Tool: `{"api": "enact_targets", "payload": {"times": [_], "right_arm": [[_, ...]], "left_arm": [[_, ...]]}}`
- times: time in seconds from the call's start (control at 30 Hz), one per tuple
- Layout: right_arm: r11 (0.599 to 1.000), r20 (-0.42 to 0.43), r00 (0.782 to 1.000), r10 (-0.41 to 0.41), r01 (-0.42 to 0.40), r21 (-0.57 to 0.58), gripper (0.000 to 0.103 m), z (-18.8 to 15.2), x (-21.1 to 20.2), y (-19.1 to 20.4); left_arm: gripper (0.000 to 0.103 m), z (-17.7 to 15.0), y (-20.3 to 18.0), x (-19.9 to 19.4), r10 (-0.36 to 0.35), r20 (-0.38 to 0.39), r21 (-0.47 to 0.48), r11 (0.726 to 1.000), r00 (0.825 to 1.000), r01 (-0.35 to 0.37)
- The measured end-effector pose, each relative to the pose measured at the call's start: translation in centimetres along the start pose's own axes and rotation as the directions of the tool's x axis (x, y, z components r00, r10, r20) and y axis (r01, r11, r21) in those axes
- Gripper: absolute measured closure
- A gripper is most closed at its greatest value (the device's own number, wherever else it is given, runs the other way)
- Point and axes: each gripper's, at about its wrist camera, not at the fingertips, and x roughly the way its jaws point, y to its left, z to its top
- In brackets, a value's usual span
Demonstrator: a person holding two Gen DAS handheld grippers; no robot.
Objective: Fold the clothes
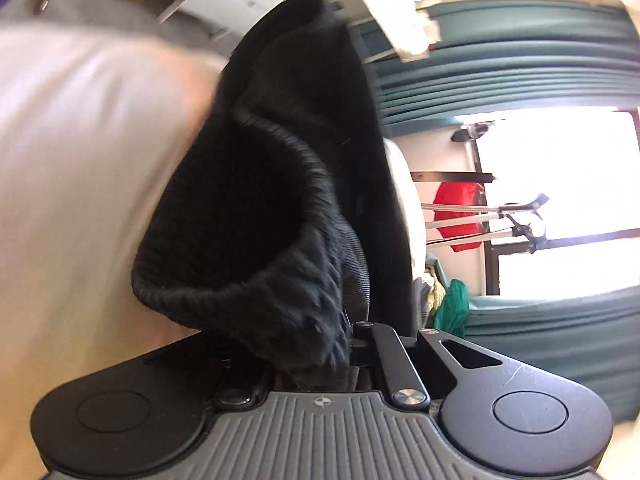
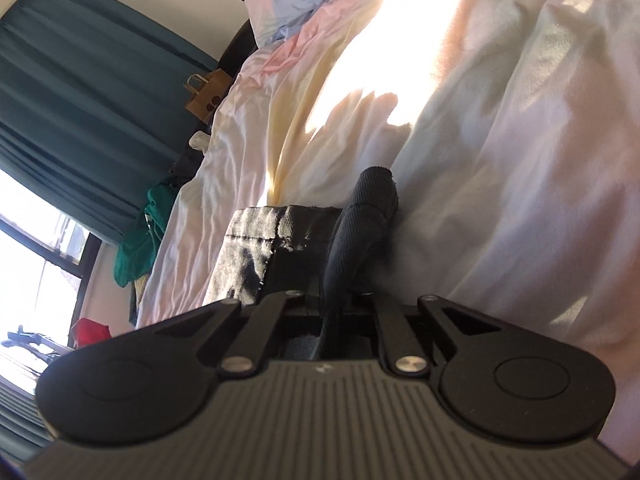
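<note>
A black garment (image 1: 280, 168) fills the middle of the left wrist view, with a ribbed knit cuff hanging open. My left gripper (image 1: 328, 356) is shut on its bunched edge and holds it up off the bed. In the right wrist view my right gripper (image 2: 332, 312) is shut on a thick fold of the same black garment (image 2: 360, 216), which lies against the pale bed sheet (image 2: 500, 160). The fingertips of both grippers are hidden by cloth.
The rumpled pastel bed sheet (image 1: 72, 168) lies under both grippers. Teal curtains (image 2: 80, 100) and a bright window (image 1: 560, 200) stand beyond. A green cloth (image 2: 136, 232), a red item (image 1: 460, 212) and a paper bag (image 2: 208, 96) sit beside the bed.
</note>
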Motion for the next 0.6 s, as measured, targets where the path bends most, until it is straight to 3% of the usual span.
{"api": "enact_targets", "payload": {"times": [0.2, 0.33, 0.47, 0.6], "right_arm": [[0.998, 0.063, 0.996, 0.060, -0.058, -0.029, 0.096, 1.4, -1.9, 1.5], [0.995, 0.132, 0.989, 0.069, -0.059, -0.081, 0.096, 2.4, -4.0, 2.3], [0.993, 0.140, 0.989, -0.042, 0.057, -0.106, 0.096, 2.6, -4.2, 1.3], [0.981, 0.034, 0.988, -0.151, 0.154, -0.118, 0.096, 1.7, -1.7, -1.5]], "left_arm": [[0.094, 4.8, -2.7, -5.7, 0.058, 0.005, 0.144, 0.988, 0.998, -0.058], [0.094, 7.3, -2.1, -8.9, 0.141, -0.052, 0.221, 0.967, 0.989, -0.126], [0.094, 6.8, -0.8, -8.7, 0.249, -0.071, 0.342, 0.916, 0.966, -0.211], [0.090, 6.9, 2.5, -6.7, 0.331, -0.096, 0.401, 0.876, 0.939, -0.267]]}}
